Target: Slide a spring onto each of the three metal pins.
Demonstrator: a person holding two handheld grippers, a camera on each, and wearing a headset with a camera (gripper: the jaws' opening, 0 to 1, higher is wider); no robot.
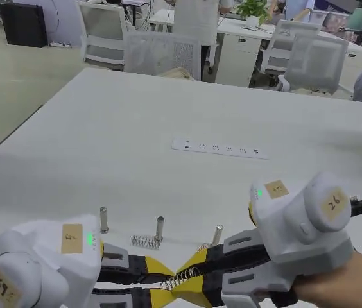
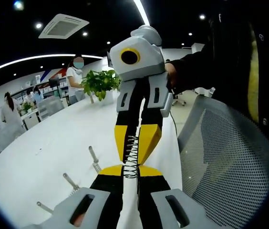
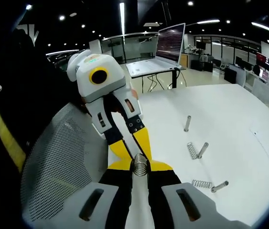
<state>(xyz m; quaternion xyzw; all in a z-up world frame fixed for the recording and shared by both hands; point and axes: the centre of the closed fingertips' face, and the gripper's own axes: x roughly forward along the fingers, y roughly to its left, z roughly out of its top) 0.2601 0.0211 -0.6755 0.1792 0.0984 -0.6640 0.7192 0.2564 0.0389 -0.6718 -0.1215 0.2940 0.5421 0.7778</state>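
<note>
Three upright metal pins stand in a row on the white table point(image 1: 168, 115): left pin point(image 1: 104, 219), middle pin point(image 1: 160, 228), right pin point(image 1: 218, 234). All three are bare. One spring point(image 1: 146, 241) lies flat beside the middle pin, and a second loose spring point(image 3: 201, 183) lies by the right pin point(image 3: 220, 186). In front of the pins my left gripper point(image 1: 165, 283) and right gripper point(image 1: 194, 272) meet tip to tip. A third spring point(image 2: 131, 157) spans between them, and each gripper is shut on one end of it.
A white power strip point(image 1: 219, 149) lies flat farther back on the table. Office chairs point(image 1: 162, 54) stand beyond the far edge. A mesh chair point(image 2: 230, 157) is close by the near edge. People stand around a neighbouring desk with a plant point(image 2: 101, 82).
</note>
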